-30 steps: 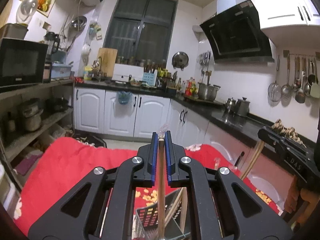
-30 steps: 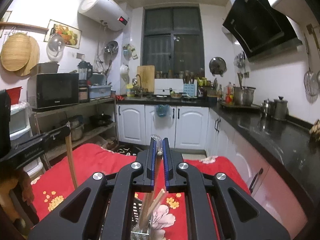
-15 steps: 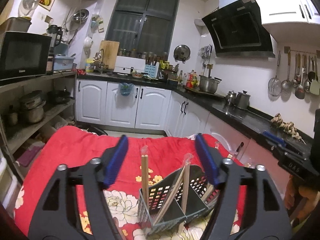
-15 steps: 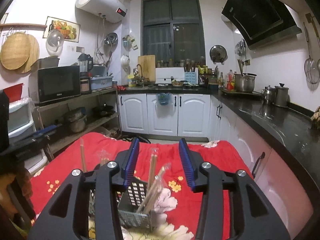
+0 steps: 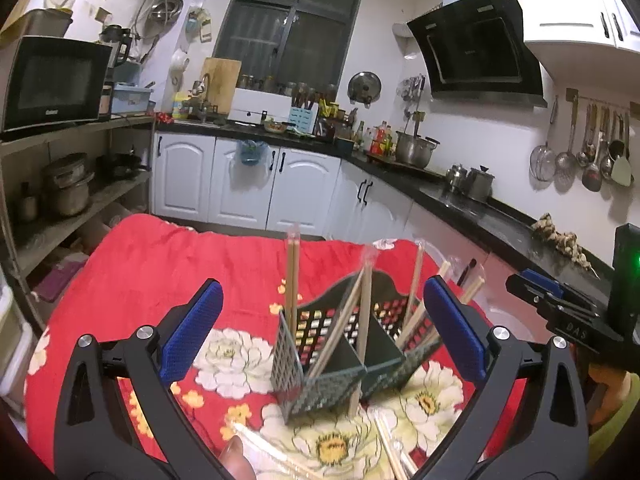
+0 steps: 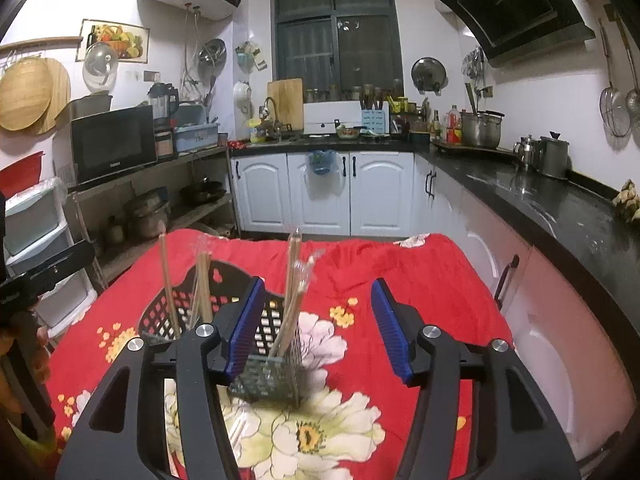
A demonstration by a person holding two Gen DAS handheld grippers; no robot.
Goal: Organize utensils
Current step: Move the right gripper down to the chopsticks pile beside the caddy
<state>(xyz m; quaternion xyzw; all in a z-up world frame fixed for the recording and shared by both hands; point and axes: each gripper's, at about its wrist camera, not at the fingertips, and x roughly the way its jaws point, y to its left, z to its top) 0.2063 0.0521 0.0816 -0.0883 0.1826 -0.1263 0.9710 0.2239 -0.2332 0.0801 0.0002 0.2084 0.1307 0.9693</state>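
Observation:
A dark perforated utensil basket [image 5: 332, 344] stands on the red floral cloth [image 5: 168, 264] and holds several wrapped pairs of wooden chopsticks [image 5: 292, 280] upright or leaning in its compartments. My left gripper [image 5: 320, 328] is wide open and empty, its blue pads either side of the basket. In the right wrist view the basket [image 6: 268, 372] and its chopsticks [image 6: 294, 292] sit just behind my right gripper [image 6: 318, 328], which is wide open and empty. More wrapped chopsticks [image 5: 260, 444] lie on the cloth at the near edge.
White kitchen cabinets [image 5: 240, 184] and a black countertop [image 5: 460, 204] run behind and to the right of the table. A shelf with a microwave [image 6: 112, 142] and pots stands on the left. The other gripper [image 5: 560, 308] shows at the right edge of the left view.
Both grippers were shut on chopstick pairs a second ago. They opened, the chopsticks dropped into the basket, and both grippers have drawn back and opened wider.

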